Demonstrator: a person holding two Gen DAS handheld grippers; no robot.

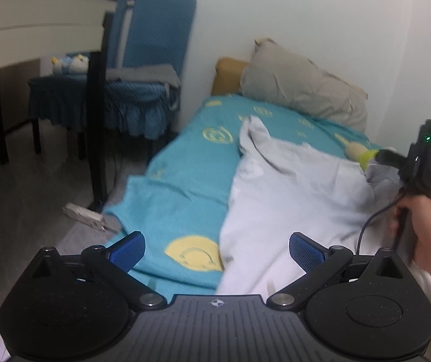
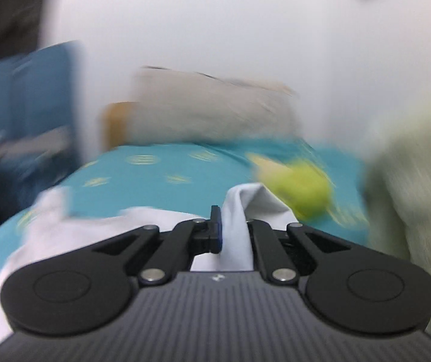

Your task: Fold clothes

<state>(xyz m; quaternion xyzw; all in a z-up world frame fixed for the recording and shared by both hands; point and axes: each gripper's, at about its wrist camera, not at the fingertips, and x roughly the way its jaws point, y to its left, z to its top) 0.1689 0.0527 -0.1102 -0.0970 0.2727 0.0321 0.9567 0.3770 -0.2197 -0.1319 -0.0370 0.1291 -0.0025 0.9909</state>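
Observation:
A pale grey-white garment (image 1: 291,187) lies rumpled on the bed over a teal blanket with yellow prints (image 1: 179,175). My left gripper (image 1: 215,250) hovers over the near edge of the bed, open, with nothing between its blue pads (image 1: 128,250). A hand holds my right gripper (image 1: 387,155) at the garment's far right edge. In the blurred right wrist view, the right gripper (image 2: 233,223) is shut on a raised fold of the garment (image 2: 245,202), which stands up between its fingers.
A beige pillow (image 1: 303,90) leans on the wall at the head of the bed. A yellow-green soft toy (image 2: 303,193) lies near the right gripper, with pale fluffy fabric (image 2: 411,211) beside it. Blue-covered chairs (image 1: 155,45), a white desk (image 1: 34,21) and a floor power strip (image 1: 85,217) stand left.

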